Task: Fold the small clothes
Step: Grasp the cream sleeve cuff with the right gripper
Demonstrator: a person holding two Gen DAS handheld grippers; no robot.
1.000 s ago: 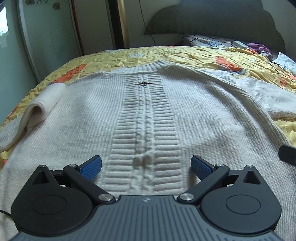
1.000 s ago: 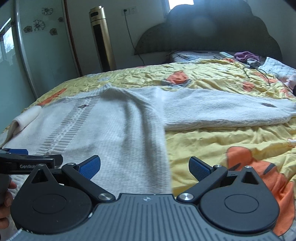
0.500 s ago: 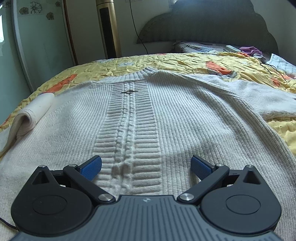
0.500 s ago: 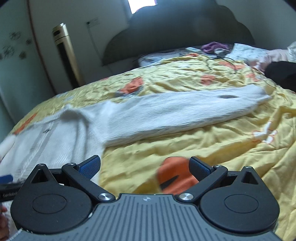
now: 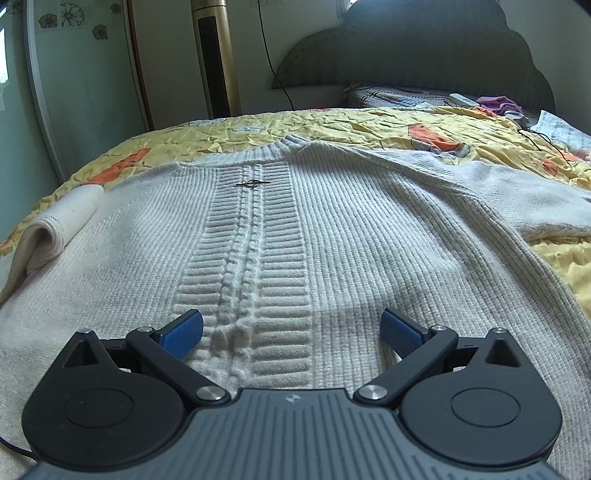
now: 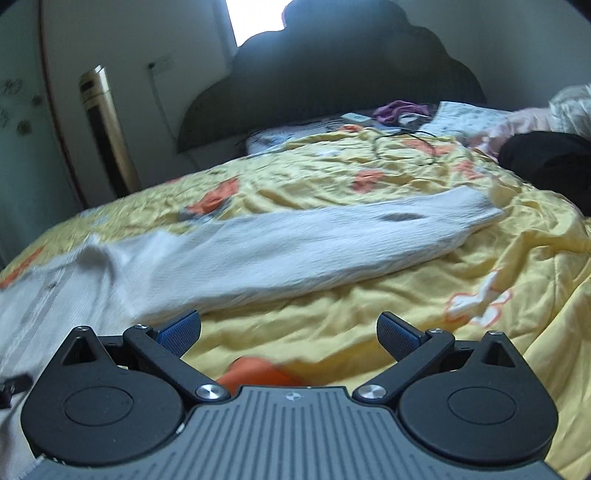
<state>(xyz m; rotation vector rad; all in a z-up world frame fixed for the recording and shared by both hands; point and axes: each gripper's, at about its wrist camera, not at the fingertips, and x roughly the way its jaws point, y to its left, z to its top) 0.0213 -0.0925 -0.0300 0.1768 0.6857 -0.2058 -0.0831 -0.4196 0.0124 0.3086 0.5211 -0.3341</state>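
Right wrist view: your released right tongs (image 6: 288,330) have swung toward the cream ribbed-knit sweater's (image 5: 369,236) outstretched sleeve (image 6: 314,243); left tongs (image 5: 291,330), also released, wait.

Soft daylight enters from a window (image 6: 255,16) behind the headboard (image 6: 332,74), blown out to white. The left wrist view is sharp; the right wrist view is motion-blurred throughout. Fisheye bending and dark vignetting mark both frames' corners.

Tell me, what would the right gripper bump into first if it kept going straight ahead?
Probably the sweater's outstretched sleeve. The right gripper, jaws open, points across a strip of yellow bedspread toward it. Angled low, it might brush the bedspread first; depth is unclear.
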